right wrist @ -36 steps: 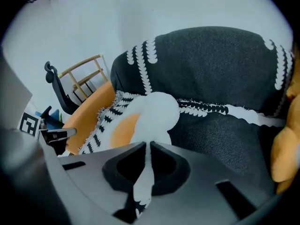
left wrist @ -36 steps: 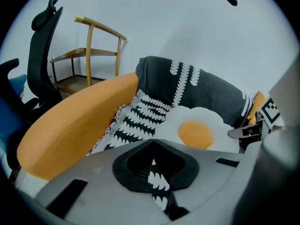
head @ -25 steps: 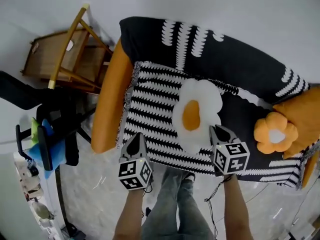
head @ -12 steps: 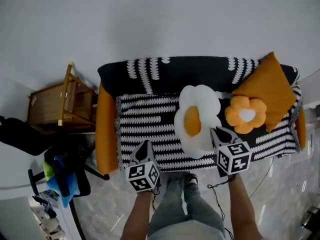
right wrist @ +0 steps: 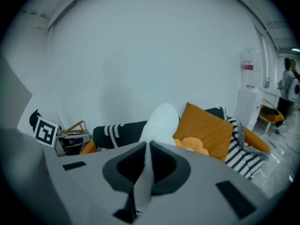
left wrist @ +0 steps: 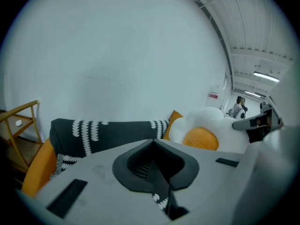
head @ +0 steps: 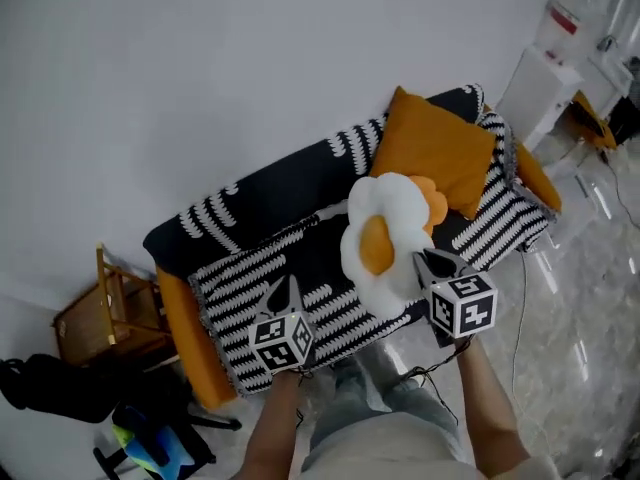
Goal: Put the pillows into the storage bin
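The right gripper [right wrist: 149, 146] is clamped on the edge of a white fried-egg pillow [head: 385, 236], held over the sofa [head: 178, 333]. The left gripper [left wrist: 153, 146] is closed on nothing. An orange flower pillow [head: 433, 200] and an orange square cushion [head: 437, 151] rest on the black-and-white throw [head: 240, 288]. A wooden-framed bin [head: 105, 318] stands at the sofa's end, partly hidden. The wall is white, the floor [head: 590, 268] glossy and pale. The water dispenser [head: 560, 43] has a red label too small to read.

Grey left gripper [head: 287, 286] and right gripper [head: 428, 261] bear black-and-white marker cubes [head: 463, 306].
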